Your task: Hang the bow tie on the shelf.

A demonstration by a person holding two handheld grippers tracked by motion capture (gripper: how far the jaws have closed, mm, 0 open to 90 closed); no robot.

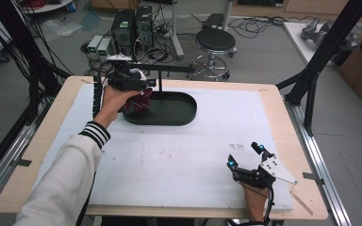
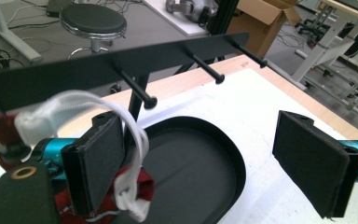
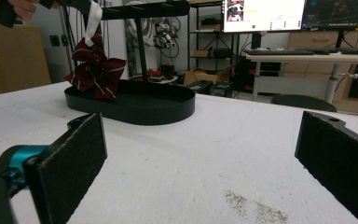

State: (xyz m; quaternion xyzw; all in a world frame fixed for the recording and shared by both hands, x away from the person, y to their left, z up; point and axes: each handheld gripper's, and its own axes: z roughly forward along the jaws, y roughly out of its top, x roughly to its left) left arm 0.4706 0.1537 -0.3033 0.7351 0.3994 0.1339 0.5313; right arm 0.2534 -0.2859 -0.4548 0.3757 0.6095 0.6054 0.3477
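The red striped bow (image 3: 95, 70) hangs by its white strap (image 3: 92, 18) from the black rack (image 3: 142, 9) at upper left, resting over the oval tray (image 3: 168, 109); hanging looks done, though which peg holds it is unclear. The left tongs (image 2: 214, 154) are spread beside the strap. The right tongs (image 1: 246, 156), spread, rest lower right on the table (image 1: 179, 150).

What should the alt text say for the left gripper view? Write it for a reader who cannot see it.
A white elastic strap tied to a dark red striped fabric bow loops over one pad of the open left gripper, just below a black bar of pegs. Beneath sits an oval black tray on a white table mat.
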